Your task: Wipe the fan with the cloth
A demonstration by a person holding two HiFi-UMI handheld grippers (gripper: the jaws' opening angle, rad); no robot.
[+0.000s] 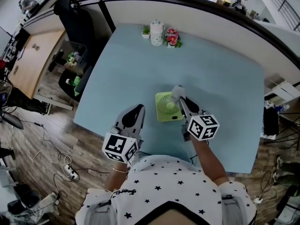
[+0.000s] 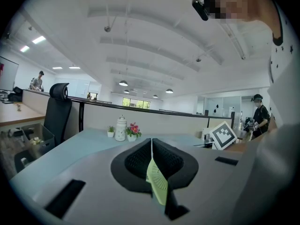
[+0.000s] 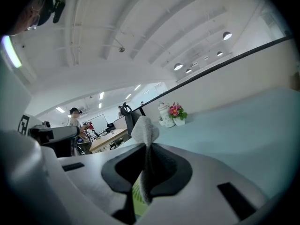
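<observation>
Gripping a pale grey cloth (image 1: 177, 92) between closed jaws, the right claw (image 1: 182, 103) is hovering at the far right corner of the small green fan (image 1: 167, 108). A rounded fold of the fabric is poking out past the tips. The fan is sitting near the middle of the light blue surface (image 1: 220, 78), a little toward the person, with its round grille facing up. The left claw (image 1: 136, 112) is waiting just beside the fan's left edge, apart from it. Its jaws are pressed together on nothing, and only a sliver of green grille is showing through the slit between them.

The wiping looks to be just starting or under way. To do it well, the right claw is probably needing to tip down so the loose fold, not the hard jaw tips, is meeting the grille. It should then be sweeping across in overlapping passes with light pressure. The fan looks light and likely to slide, so bracing its left edge with the left claw would help.

No brand, label or lettering is showing legibly on the fan or cloth. The marker cube (image 1: 203, 127) is carrying only black-and-white square patterns.
</observation>
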